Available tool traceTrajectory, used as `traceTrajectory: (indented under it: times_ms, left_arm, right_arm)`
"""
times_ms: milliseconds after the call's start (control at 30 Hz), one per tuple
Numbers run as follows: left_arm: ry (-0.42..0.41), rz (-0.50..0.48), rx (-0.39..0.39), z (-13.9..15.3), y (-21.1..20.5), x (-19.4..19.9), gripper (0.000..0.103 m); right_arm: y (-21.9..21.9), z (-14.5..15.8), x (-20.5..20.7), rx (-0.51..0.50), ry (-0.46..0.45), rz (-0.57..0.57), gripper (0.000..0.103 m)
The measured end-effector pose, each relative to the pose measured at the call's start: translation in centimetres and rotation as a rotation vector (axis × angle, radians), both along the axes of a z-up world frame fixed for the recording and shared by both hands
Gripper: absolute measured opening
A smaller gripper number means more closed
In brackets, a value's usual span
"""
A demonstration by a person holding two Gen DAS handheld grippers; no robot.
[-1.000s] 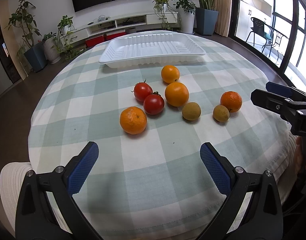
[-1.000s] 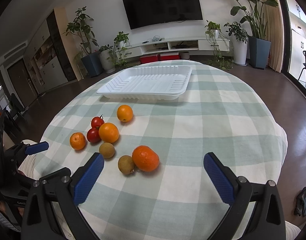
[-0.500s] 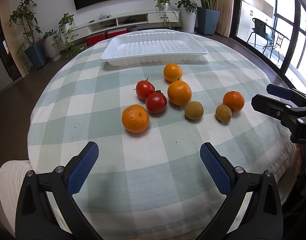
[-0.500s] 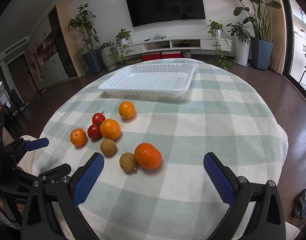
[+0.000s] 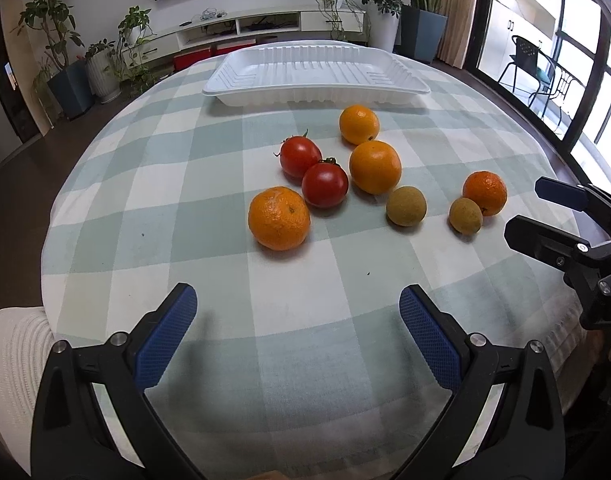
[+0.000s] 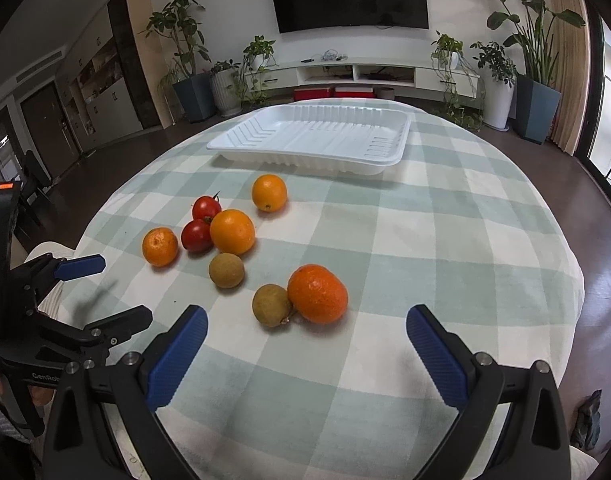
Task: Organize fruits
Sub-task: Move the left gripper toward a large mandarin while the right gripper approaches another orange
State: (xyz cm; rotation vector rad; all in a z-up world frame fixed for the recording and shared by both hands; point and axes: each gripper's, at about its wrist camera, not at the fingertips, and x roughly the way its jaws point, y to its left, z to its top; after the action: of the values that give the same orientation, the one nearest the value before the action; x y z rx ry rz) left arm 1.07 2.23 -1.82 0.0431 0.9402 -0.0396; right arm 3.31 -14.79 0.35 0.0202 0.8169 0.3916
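Note:
Several fruits lie loose on the checked tablecloth: a large mandarin nearest my left gripper, two tomatoes behind it, two oranges, two small brown-green fruits and a darker mandarin. An empty white tray sits at the far side. My left gripper hovers open over the near cloth, short of the large mandarin. Open as well, my right gripper hangs just short of the darker mandarin and a brown-green fruit. Neither holds anything.
The round table's edge drops to a dark floor on all sides. Each gripper shows in the other's view: the right gripper at the table's right edge, the left gripper at its left. Potted plants and a TV shelf stand far behind.
Both grippers have moved forward and a little lower toward the fruits, which now look larger. The fruits and the tray have not moved. Both grippers stay open.

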Motion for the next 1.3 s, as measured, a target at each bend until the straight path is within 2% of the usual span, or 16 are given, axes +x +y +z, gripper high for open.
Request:
traceTrajectory:
  times_ms: [133,300,467,700,967,1300]
  left_arm:
    - [0.025,0.002,-0.016,-0.7,0.4,0.3,0.103]
    - [0.065,0.010,-0.035,-1.8,0.9,0.8,0.103]
    - [0.039,0.004,-0.025,-2.3,0.9,0.6,0.103]
    - [-0.058,-0.019,-0.030,-2.7,1.0,-0.7,0.103]
    - [-0.008,-0.042,-0.042,-2.2,1.2,-0.3,0.103]
    - [-0.039,-0.010,-0.065,-0.7,3.3,1.8,0.102]
  right_arm:
    - [0.3,-0.3,0.1,-0.015,0.017,0.013,0.101]
    - [0.5,-0.6,0.2,-0.016,0.041,0.019,0.095]
    - [1.5,-1.1,0.4,-0.019,0.057,0.029,0.092]
    - [1.7,-1.6,0.8,0.008,0.085,0.030,0.092]
    - [1.3,-1.4,1.0,0.037,0.083,0.015,0.092]
    - [0.8,-1.6,2.1,0.069,0.102,-0.010,0.086]
